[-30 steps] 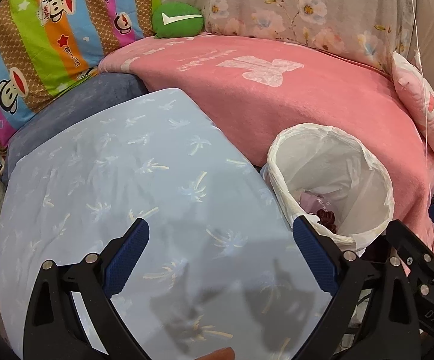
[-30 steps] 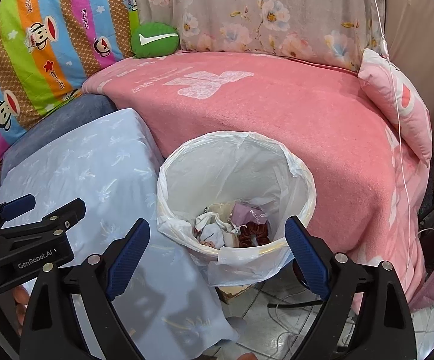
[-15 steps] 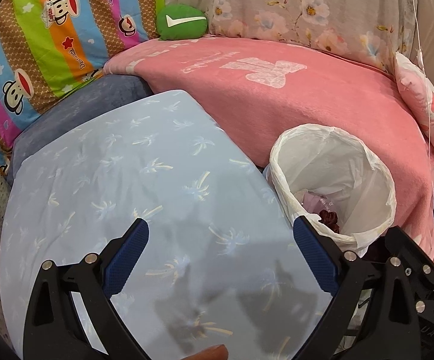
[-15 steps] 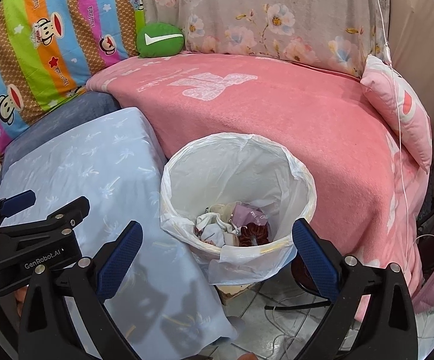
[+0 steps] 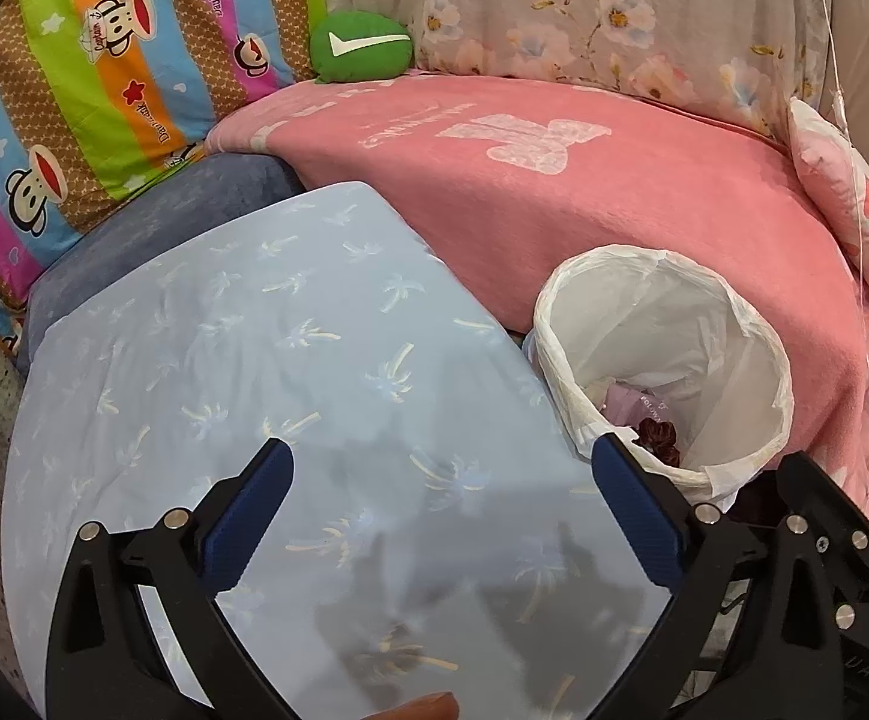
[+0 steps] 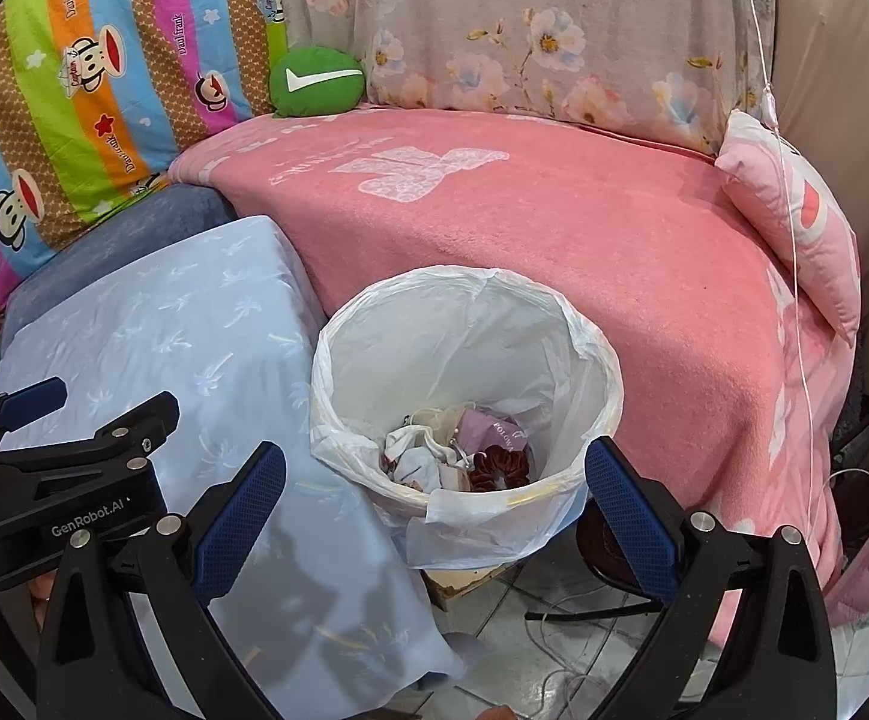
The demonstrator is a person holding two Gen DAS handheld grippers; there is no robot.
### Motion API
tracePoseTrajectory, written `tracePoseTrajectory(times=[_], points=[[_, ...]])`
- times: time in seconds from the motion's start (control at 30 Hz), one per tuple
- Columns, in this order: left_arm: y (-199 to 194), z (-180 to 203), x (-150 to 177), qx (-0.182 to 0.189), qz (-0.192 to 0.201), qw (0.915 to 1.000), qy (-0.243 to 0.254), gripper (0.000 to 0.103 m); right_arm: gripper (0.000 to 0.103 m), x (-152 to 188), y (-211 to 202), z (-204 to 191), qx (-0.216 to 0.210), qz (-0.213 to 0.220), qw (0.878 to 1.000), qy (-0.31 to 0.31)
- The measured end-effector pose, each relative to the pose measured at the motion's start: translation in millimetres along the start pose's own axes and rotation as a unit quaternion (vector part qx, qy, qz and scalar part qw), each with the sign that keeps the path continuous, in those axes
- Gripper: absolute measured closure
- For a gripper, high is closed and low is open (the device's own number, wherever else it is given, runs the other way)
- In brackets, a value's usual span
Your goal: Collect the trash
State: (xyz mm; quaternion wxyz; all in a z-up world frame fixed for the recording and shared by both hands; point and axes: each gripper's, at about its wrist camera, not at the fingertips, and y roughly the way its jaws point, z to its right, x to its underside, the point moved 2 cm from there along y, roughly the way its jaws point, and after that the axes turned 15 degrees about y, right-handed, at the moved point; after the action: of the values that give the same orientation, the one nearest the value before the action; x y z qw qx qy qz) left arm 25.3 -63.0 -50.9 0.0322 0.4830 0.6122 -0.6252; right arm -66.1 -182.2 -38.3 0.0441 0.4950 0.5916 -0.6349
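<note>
A bin lined with a white plastic bag (image 6: 584, 348) (image 5: 758, 336) stands between the light blue cloth-covered table (image 5: 266, 360) (image 6: 194, 324) and the pink bed. Inside lie crumpled trash (image 6: 434, 456), a pink wrapper and a dark red scrunchie (image 6: 500, 465) (image 5: 659, 435). My right gripper (image 6: 434, 504) is open, above the bin's near rim, nothing between its fingers. My left gripper (image 5: 443, 504) is open over the table top, empty. The left gripper's black body (image 6: 62, 480) shows at the left in the right wrist view.
A pink blanket (image 6: 554, 228) covers the bed behind the bin. A green cushion (image 5: 359, 48), a striped monkey-print quilt (image 5: 86, 90) and a floral cover (image 6: 524, 42) stand at the back. A pink pillow (image 6: 794, 228) lies at the right. Cables trail on the tiled floor (image 6: 554, 630).
Both grippers have drawn back slightly, so the bin and table sit a little farther up in both views. Both stay open and empty.
</note>
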Motion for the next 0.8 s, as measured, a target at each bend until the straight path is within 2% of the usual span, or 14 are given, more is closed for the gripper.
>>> tracePoseTrajectory(times=[0.8], points=[[-4.5,13.9,-2.7,0.002,0.005,1.0,0.006,0.007,0.006,0.8,-4.6,7.8,0.005,0.004,1.0,0.001]])
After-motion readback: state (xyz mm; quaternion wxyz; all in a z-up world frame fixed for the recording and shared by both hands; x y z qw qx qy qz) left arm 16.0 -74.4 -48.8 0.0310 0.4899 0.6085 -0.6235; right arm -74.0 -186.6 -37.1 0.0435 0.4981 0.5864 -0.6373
